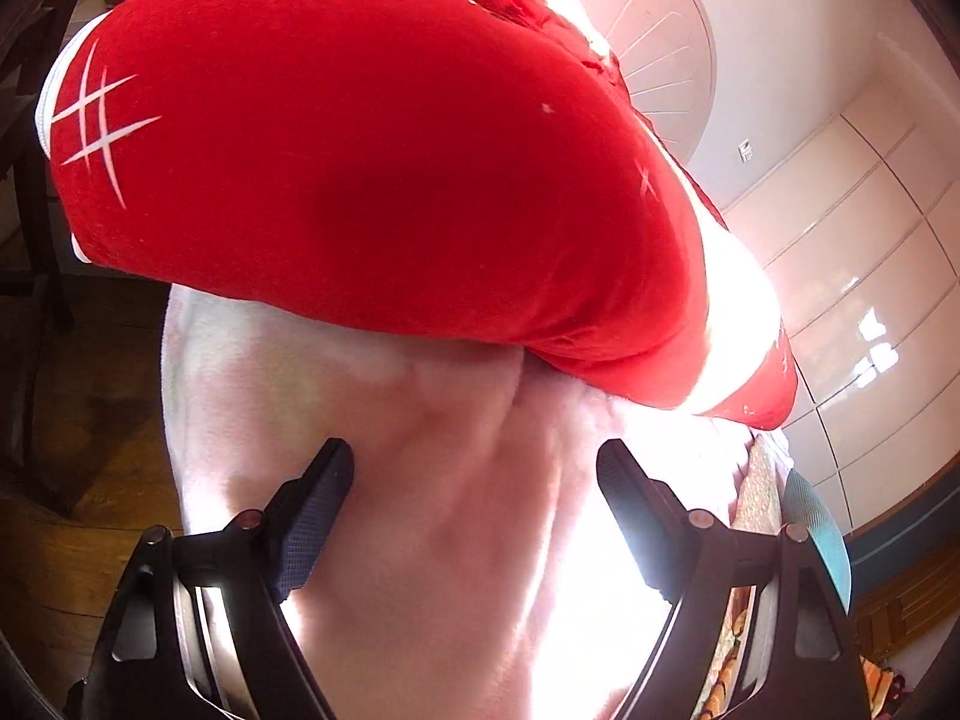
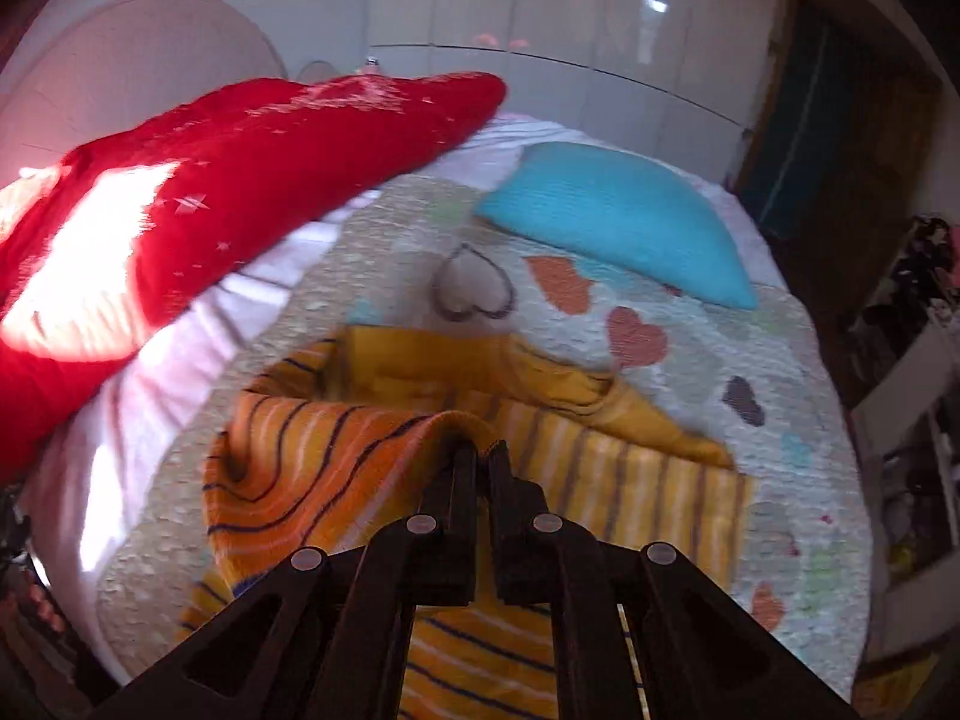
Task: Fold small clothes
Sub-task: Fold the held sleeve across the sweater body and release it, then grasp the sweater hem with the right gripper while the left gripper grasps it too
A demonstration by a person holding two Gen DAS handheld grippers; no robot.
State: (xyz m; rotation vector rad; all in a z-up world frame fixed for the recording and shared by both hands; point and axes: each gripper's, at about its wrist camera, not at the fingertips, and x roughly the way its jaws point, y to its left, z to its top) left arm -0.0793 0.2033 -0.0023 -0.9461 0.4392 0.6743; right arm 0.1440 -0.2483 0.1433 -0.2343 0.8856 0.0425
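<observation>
An orange and yellow striped garment (image 2: 372, 474) lies on the bed's heart-patterned quilt (image 2: 708, 360). My right gripper (image 2: 480, 456) is shut on a raised fold of its edge, lifting it over the rest of the garment. My left gripper (image 1: 474, 468) is open and empty, its fingers (image 1: 324, 492) spread either side of a white fluffy blanket (image 1: 456, 510). A large red cushion with white star marks (image 1: 372, 168) lies just beyond the left gripper and shows at the left of the right wrist view (image 2: 180, 204).
A turquoise pillow (image 2: 618, 216) lies at the far side of the bed. White wardrobe doors (image 2: 540, 6) stand behind. A dark doorway (image 2: 840, 120) and cluttered shelves (image 2: 918, 360) are at the right. Wooden floor (image 1: 72, 540) shows left of the bed.
</observation>
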